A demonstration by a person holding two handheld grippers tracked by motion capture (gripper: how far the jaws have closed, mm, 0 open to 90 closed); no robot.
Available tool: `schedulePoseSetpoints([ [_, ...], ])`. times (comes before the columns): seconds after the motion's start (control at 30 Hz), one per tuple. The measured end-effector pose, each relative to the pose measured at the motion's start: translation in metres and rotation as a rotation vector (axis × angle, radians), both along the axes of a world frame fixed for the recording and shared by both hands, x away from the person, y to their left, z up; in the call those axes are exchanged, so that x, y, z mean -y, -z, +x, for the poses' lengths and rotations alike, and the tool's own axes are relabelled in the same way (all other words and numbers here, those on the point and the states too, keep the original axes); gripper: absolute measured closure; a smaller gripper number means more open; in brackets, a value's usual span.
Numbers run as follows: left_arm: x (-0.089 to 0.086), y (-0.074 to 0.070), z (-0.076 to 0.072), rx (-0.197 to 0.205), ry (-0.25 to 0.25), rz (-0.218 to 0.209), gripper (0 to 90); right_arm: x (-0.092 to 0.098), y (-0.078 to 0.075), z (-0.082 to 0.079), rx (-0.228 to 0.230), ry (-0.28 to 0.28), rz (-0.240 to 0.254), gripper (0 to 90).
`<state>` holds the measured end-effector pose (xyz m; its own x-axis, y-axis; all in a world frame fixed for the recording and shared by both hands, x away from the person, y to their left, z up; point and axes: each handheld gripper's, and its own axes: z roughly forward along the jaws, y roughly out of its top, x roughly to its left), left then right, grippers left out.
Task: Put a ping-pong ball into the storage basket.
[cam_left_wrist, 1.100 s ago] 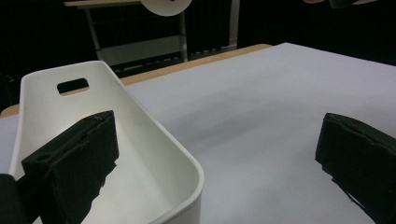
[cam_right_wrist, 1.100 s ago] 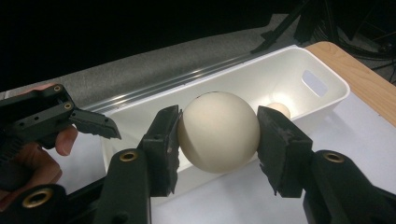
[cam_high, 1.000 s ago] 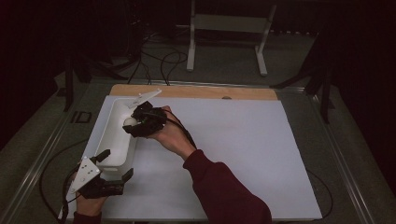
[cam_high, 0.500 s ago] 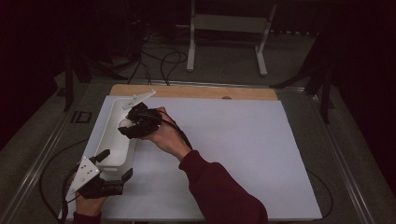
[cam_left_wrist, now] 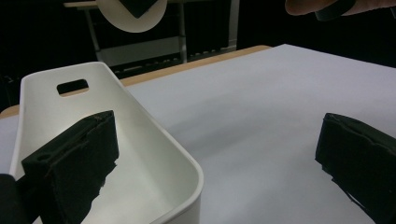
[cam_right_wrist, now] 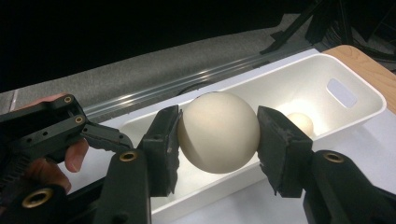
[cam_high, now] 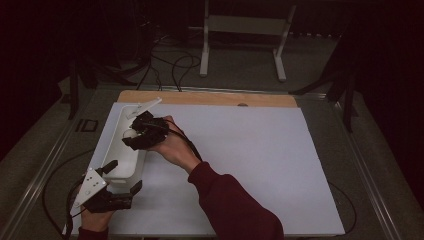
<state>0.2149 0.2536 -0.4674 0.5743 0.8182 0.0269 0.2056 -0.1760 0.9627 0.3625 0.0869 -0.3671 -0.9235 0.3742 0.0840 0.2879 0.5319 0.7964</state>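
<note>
While over the tray (cam_right_wrist: 224, 100) (white), right gripper (cam_right_wrist: 218, 135) clamps ball (cam_right_wrist: 218, 131).

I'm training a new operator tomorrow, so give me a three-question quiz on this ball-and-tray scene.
1. True or false: the right gripper is shut on the white ball.
2. What lies inside the white tray? A) a small ball B) a spoon C) a cup
3. Which jaw of the left gripper sits inside the tray: the one at left or right of its own view?

Key: 1 true; 2 A, the small ball; 3 left.
</note>
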Motion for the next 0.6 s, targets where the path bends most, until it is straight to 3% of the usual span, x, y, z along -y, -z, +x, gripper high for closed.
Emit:
schedulePoseSetpoints([
  [0.6,0.000,0.000,0.000,0.000,0.002,-0.004,0.0,-0.011,0.002,0.002,-0.001,0.000,-0.005,50.6],
])
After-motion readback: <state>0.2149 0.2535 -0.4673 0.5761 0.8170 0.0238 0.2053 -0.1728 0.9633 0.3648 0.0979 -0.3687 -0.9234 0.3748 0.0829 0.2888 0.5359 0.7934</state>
